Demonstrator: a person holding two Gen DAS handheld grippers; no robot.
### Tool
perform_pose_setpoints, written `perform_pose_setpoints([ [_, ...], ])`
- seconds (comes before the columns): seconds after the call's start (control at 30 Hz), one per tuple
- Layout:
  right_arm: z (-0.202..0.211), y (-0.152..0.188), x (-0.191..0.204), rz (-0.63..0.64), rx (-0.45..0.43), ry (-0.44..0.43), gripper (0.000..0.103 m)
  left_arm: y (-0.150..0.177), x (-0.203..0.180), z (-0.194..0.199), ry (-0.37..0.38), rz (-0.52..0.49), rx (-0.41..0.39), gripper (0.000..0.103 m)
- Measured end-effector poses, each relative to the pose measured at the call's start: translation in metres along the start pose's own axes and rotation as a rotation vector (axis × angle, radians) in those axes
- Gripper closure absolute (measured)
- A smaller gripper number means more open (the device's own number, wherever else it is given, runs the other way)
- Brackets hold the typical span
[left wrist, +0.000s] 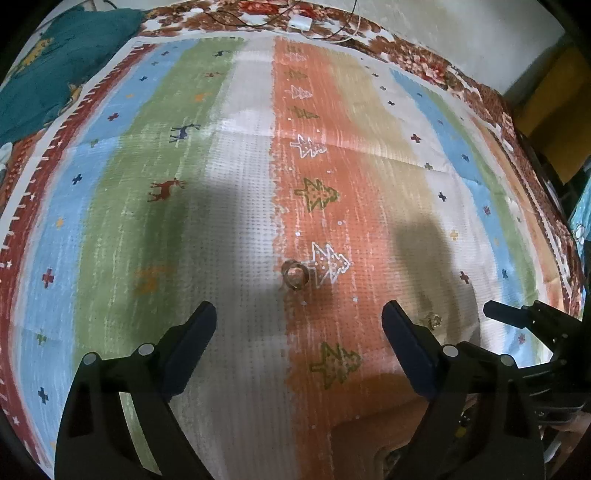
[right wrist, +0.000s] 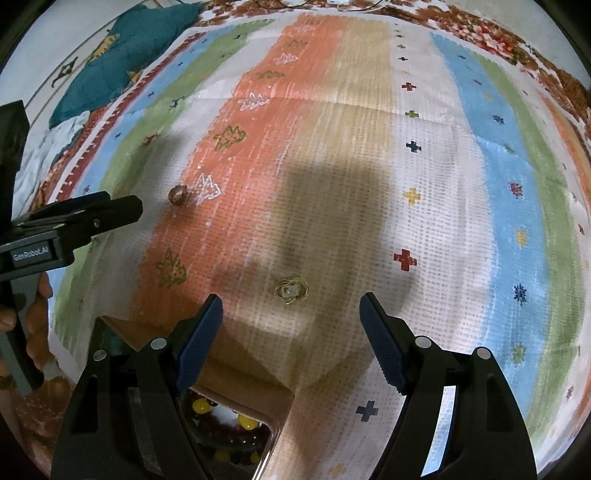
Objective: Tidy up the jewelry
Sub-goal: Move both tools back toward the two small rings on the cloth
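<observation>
A brown bangle-like ring (left wrist: 295, 274) lies on the striped mat, just ahead of my open, empty left gripper (left wrist: 299, 317); it also shows in the right wrist view (right wrist: 178, 195). A small coiled gold chain (right wrist: 291, 290) lies just ahead of my open, empty right gripper (right wrist: 291, 314); in the left wrist view it (left wrist: 433, 319) peeks out beside the right finger. An open jewelry box (right wrist: 236, 417) with yellow and dark red beads sits under the right gripper's left finger (right wrist: 199, 343).
The colourful striped mat (left wrist: 240, 166) covers a floral bedspread (left wrist: 424, 62). A teal cloth (left wrist: 55, 66) lies at the far left. A white charger and cables (left wrist: 301, 23) lie at the far edge. The other gripper (right wrist: 74, 221) shows at the left.
</observation>
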State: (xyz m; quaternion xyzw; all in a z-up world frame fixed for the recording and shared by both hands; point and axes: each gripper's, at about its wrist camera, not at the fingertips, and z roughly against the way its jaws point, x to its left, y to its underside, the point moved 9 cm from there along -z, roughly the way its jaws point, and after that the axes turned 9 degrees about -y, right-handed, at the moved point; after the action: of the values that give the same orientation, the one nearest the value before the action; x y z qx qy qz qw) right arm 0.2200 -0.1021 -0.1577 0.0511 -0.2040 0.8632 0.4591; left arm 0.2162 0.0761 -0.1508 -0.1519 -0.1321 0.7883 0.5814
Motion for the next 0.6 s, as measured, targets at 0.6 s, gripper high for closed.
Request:
perform_pose_setpoints([
  [0.6,-0.020,-0.003,0.004,0.003,0.051,-0.030,0.036,-0.006,-0.012,-0.018,-0.008,-0.061,0.015,0.044],
])
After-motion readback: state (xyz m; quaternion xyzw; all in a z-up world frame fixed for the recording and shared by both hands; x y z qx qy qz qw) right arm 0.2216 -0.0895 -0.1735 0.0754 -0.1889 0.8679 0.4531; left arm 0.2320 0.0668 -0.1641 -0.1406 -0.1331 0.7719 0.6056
